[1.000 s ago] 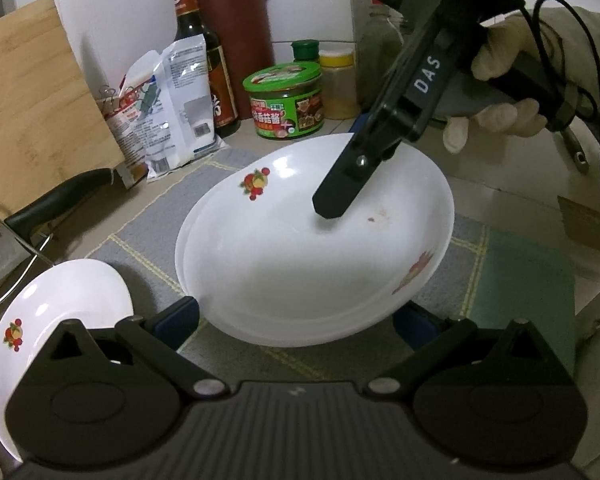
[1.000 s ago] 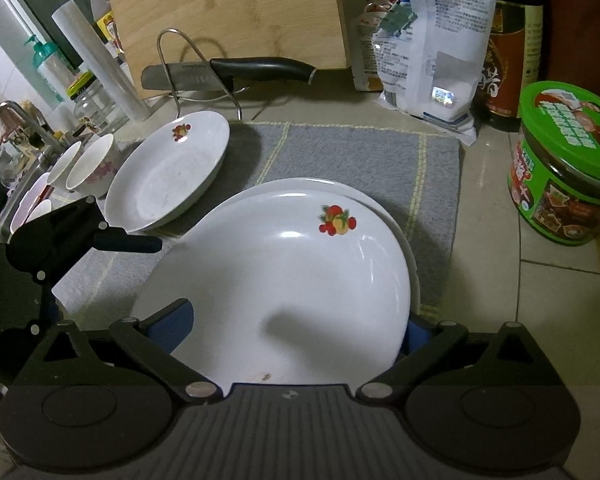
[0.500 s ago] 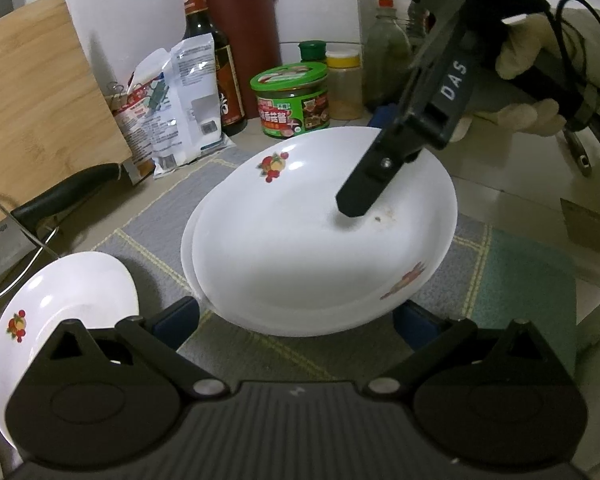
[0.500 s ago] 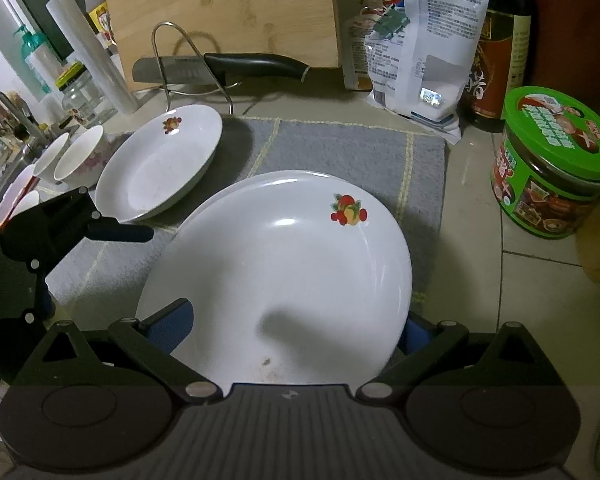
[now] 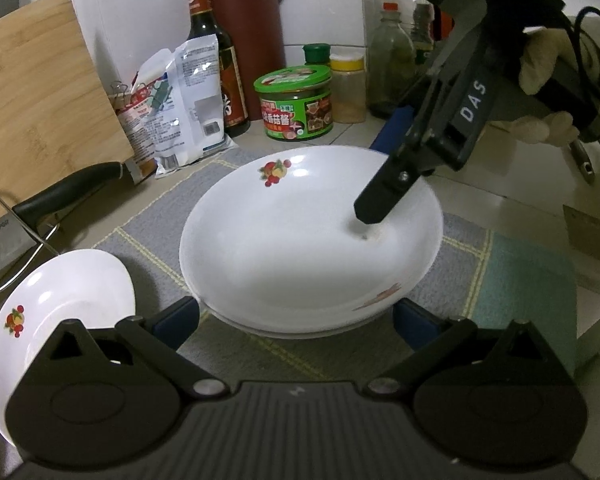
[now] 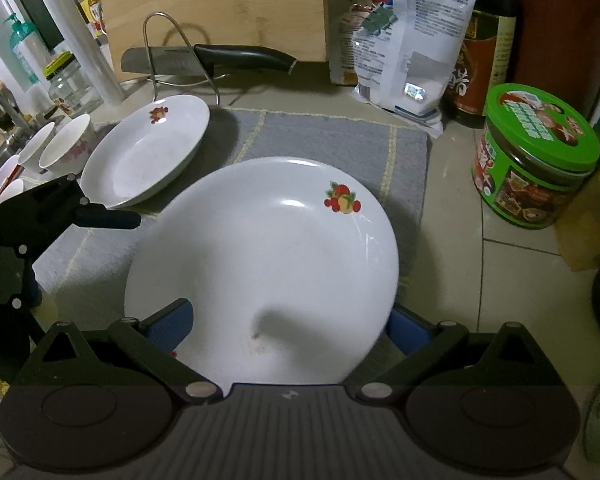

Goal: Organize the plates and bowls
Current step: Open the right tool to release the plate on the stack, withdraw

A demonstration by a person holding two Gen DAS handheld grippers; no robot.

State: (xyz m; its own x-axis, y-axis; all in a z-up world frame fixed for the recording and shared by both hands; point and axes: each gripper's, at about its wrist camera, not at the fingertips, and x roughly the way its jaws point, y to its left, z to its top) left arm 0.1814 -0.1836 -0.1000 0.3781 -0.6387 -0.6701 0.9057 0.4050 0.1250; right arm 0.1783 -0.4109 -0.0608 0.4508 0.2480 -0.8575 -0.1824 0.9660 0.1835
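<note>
A white plate with a fruit motif lies on top of a second plate, of which only a sliver of rim shows. My right gripper is open and straddles the top plate's rim. One of its fingers rests inside the plate; the other's blue pad is outside the rim. My left gripper is open and holds nothing, its fingers at the plates' near edge. A third matching plate lies tilted at the mat's left end, with small bowls beyond it.
The plates sit on a grey mat. Behind it are a knife on a wire stand, a cutting board, a white bag, a sauce bottle and a green-lidded jar. A gloved hand holds the right gripper.
The top plate has moved along with my right gripper across the lower plate, which now shows only a thin edge. The left gripper has stayed open.
</note>
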